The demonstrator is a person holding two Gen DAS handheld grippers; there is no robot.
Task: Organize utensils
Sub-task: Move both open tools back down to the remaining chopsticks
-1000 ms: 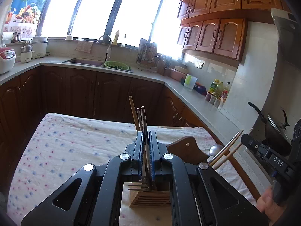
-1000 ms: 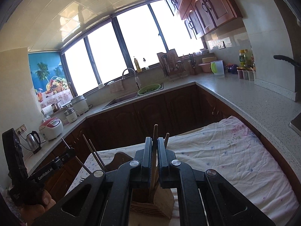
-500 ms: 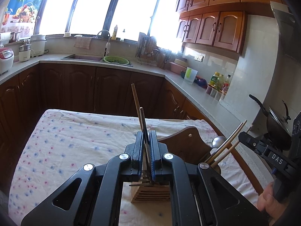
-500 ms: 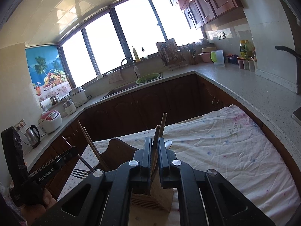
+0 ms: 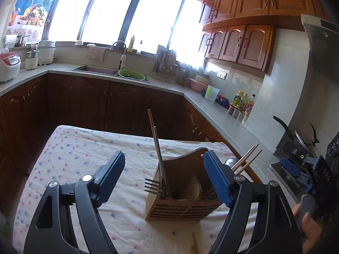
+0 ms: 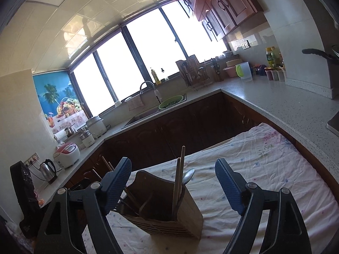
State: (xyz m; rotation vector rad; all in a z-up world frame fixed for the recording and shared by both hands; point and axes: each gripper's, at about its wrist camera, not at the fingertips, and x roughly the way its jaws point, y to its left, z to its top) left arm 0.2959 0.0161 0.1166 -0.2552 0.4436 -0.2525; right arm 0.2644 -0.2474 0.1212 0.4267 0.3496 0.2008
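Note:
A wooden utensil holder stands on the cloth-covered table. In the left wrist view two chopsticks and fork tines rise from its left compartment, and more chopsticks and a spoon bowl show at its right. My left gripper is opening; the chopsticks stand between its jaws, untouched by the pads. My right gripper is opening too, with its chopsticks and a spoon standing free in the holder.
One loose chopstick lies on the cloth in front of the holder. A hand holds the right gripper at the right edge. Counters wrap around the table, with a sink, a rice cooker and a kettle.
Both grippers were shut on chopsticks over the holder. Both now stand wide open and have drawn back a little, leaving the chopsticks standing in the holder.

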